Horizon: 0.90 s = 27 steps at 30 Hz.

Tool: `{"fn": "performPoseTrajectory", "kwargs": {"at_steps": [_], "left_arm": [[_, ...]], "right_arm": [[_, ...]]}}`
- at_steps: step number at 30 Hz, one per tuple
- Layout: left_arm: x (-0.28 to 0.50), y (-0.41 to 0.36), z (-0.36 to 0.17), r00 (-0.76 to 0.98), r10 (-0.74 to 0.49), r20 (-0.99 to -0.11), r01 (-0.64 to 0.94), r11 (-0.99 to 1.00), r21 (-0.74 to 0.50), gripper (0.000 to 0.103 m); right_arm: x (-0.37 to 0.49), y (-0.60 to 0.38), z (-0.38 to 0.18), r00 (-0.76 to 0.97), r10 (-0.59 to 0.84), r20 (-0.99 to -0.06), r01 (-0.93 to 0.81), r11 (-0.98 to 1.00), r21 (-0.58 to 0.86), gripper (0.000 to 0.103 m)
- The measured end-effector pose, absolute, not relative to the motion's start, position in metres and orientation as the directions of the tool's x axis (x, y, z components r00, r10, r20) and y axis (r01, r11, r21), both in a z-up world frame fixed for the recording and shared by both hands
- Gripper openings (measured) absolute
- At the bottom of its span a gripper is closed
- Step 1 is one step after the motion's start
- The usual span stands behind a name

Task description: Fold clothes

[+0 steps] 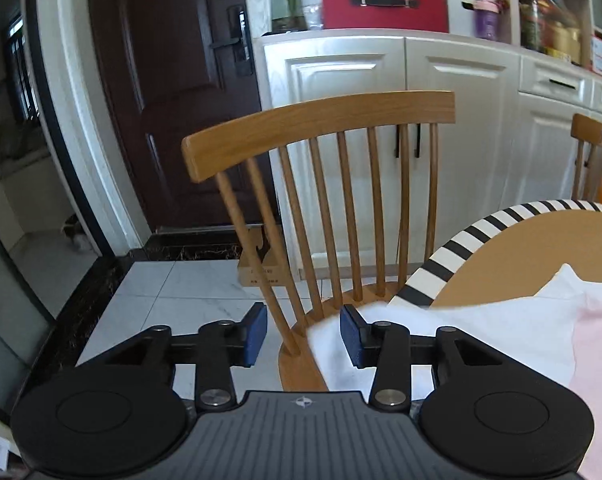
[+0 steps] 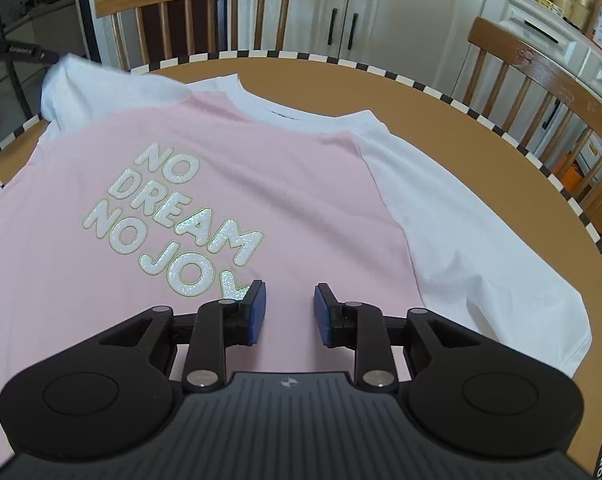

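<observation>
hanging off the left rim of the round table (image 2: pixel 501 184), the white left sleeve (image 1: pixel 381 344) of the t-shirt (image 2: pixel 237 184) drapes past the striped edge toward the wooden chair (image 1: pixel 325 152). the left hand-held gripper (image 1: pixel 303 335) sits there with its blue pads apart; the sleeve's edge lies against the inner face of the right pad, but nothing is pinched between them. in my judgement it is placed there because that sleeve is the loose part that must come inward first.

moving right, the shirt lies flat and face up on the table, pink body with white shoulders, the print "no dream no joy" (image 2: pixel 173 224) readable from the near side. its long axis runs from the hem, near the camera, to the collar (image 2: pixel 269 100) at the far side, toward the cabinets, so the neck points away from the person. spread like this, both sleeves are free to fold over the chest.

the right hand-held gripper (image 2: pixel 288 312) hovers over the lower pink panel just right of the print, pads apart and empty. the right sleeve (image 2: pixel 481 248) lies flat, angled outward toward the table's right rim.
</observation>
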<state>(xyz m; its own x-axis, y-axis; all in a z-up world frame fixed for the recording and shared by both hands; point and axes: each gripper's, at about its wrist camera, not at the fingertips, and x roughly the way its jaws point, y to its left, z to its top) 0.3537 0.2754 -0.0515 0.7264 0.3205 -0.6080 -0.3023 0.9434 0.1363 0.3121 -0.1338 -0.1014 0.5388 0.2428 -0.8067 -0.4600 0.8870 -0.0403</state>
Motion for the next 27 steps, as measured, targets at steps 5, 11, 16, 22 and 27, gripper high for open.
{"fn": "performPoseTrajectory", "kwargs": {"at_steps": [5, 11, 16, 22, 27], "left_arm": [[0.311, 0.269, -0.047, 0.733, 0.304, -0.608, -0.323, 0.943, 0.081, 0.051], [0.268, 0.218, -0.057, 0.746, 0.024, -0.666, -0.123, 0.987, -0.102, 0.053], [0.293, 0.168, -0.045, 0.792, -0.076, -0.605, 0.097, 0.995, 0.003, 0.058], [0.403, 0.146, -0.043, 0.779, -0.159, -0.607, 0.225, 0.974, 0.034, 0.06], [0.472, 0.132, -0.082, 0.66, -0.164, -0.733, 0.3, 0.952, 0.056, 0.059]], "right_arm": [[0.306, -0.143, -0.097, 0.565, 0.232, -0.792, -0.448, 0.892, -0.058, 0.028], [0.307, -0.2, -0.076, 0.708, 0.069, -0.703, -0.249, 0.955, -0.158, 0.033], [0.352, -0.268, -0.065, 0.709, -0.008, -0.706, -0.103, 0.988, -0.114, 0.035], [0.429, -0.256, -0.085, 0.612, 0.123, -0.782, -0.225, 0.974, -0.023, 0.031], [0.461, -0.243, -0.109, 0.567, 0.135, -0.813, -0.28, 0.959, -0.036, 0.035]]}}
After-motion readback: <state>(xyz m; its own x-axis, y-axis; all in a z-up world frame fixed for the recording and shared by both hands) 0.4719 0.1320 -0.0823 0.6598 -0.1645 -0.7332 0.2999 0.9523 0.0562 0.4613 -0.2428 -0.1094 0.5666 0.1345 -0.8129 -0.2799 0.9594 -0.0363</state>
